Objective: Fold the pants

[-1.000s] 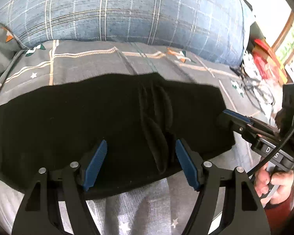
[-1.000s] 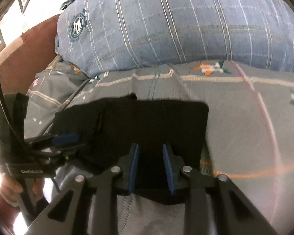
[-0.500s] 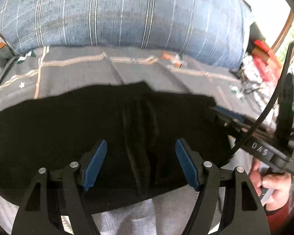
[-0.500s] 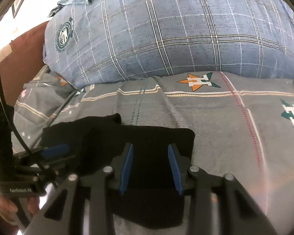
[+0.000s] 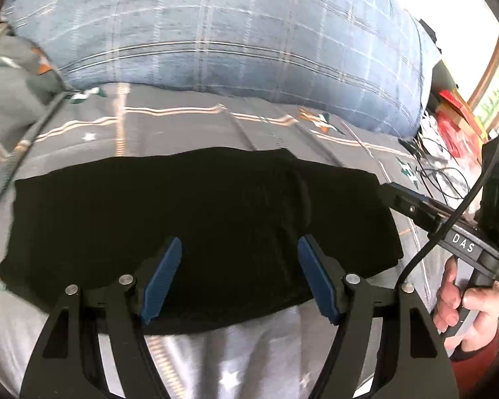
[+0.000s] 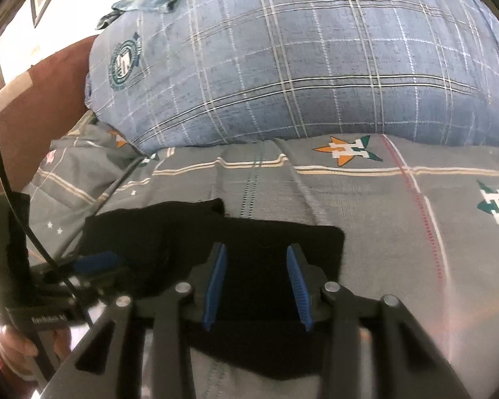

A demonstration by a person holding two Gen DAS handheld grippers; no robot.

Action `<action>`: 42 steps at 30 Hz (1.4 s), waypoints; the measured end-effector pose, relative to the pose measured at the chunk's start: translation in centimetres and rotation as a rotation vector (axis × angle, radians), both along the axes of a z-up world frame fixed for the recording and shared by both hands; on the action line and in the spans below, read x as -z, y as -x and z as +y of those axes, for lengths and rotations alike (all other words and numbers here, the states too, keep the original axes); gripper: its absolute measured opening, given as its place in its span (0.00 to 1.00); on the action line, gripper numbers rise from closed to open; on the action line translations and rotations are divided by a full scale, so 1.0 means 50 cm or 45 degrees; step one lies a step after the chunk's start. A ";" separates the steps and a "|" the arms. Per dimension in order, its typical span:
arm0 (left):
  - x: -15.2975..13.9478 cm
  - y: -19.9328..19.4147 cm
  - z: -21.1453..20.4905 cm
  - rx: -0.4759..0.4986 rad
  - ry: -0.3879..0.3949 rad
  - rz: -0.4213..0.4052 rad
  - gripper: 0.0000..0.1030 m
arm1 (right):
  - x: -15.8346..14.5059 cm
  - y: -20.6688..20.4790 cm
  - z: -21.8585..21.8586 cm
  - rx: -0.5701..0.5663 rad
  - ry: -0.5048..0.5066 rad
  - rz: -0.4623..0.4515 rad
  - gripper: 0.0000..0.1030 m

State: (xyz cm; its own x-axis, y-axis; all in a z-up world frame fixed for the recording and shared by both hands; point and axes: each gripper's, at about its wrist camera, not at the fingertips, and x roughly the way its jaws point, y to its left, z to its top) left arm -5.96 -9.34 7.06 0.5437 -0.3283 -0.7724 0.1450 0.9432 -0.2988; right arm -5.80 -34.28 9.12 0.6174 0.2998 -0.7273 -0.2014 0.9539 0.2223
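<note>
The black pants [image 5: 196, 219] are lying folded on the bed [image 6: 399, 219], both the left tool [image 5: 238, 277] and right tool [image 6: 254, 287] held wide open over them, so probably just a final smoothing is needed.

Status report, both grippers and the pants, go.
Left gripper open, right gripper open, both over the cloth. Black pants folded flat on the bedsheet, nothing gripped. Pillow beyond, clear of pants.
</note>
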 end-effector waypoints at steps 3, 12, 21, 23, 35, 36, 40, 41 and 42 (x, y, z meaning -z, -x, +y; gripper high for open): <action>-0.003 0.015 0.030 -0.039 -0.009 -0.010 0.70 | -0.001 0.005 0.028 -0.017 0.017 -0.004 0.40; 0.010 0.058 0.130 -0.197 0.038 0.004 0.74 | -0.001 0.005 0.105 -0.072 0.059 -0.024 0.42; 0.021 0.089 0.197 -0.323 0.031 -0.004 0.74 | 0.001 -0.009 0.168 -0.129 0.082 -0.036 0.45; 0.026 0.094 0.208 -0.343 0.045 0.003 0.74 | 0.004 -0.014 0.185 -0.149 0.100 -0.034 0.45; 0.046 0.143 0.267 -0.477 0.191 0.053 0.81 | 0.013 -0.037 0.249 -0.274 0.093 -0.039 0.51; 0.050 0.146 0.271 -0.488 0.198 0.060 0.81 | 0.014 -0.038 0.255 -0.289 0.098 -0.041 0.51; 0.064 0.154 0.288 -0.543 0.221 0.076 0.81 | 0.022 -0.048 0.279 -0.343 0.114 -0.036 0.51; 0.069 0.153 0.290 -0.551 0.223 0.087 0.81 | 0.024 -0.050 0.284 -0.353 0.119 -0.034 0.51; 0.072 0.152 0.292 -0.556 0.219 0.098 0.81 | 0.026 -0.051 0.288 -0.359 0.123 -0.034 0.51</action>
State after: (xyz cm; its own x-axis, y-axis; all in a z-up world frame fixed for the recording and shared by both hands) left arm -13.56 5.24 3.44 0.6029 -0.2082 -0.7701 -0.2827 0.8469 -0.4503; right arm -3.27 -19.89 7.84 0.5388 0.3926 -0.7454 -0.4663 0.8759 0.1243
